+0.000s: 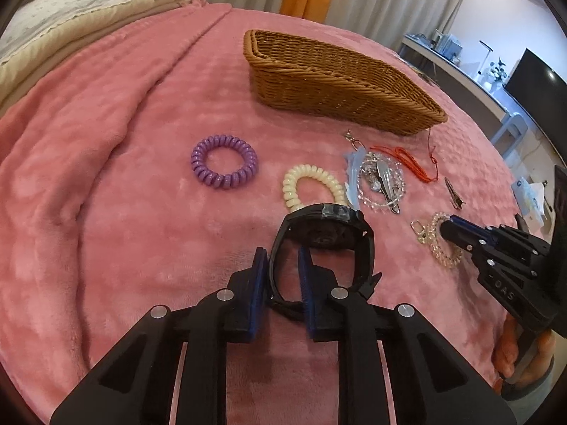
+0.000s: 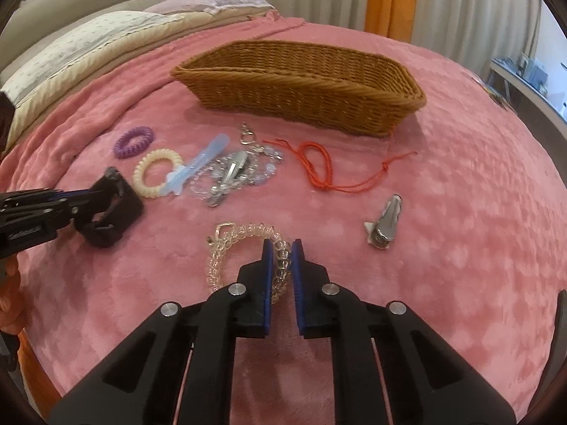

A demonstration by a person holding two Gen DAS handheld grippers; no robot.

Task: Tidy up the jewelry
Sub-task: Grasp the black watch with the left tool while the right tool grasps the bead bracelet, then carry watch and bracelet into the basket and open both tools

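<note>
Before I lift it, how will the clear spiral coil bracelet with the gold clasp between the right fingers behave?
The clear spiral coil bracelet looks springy, so it will likely sag and stretch from the right hand-held gripper. Probably light. Only one strand sits between the pads, and the glossy coils may slip. Its gold clasp may swing.

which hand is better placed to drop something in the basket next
Either: the left gripper has its jaws around the black watch strap, the right gripper around the clear coil bracelet; the wicker basket faces the right more squarely.
</note>
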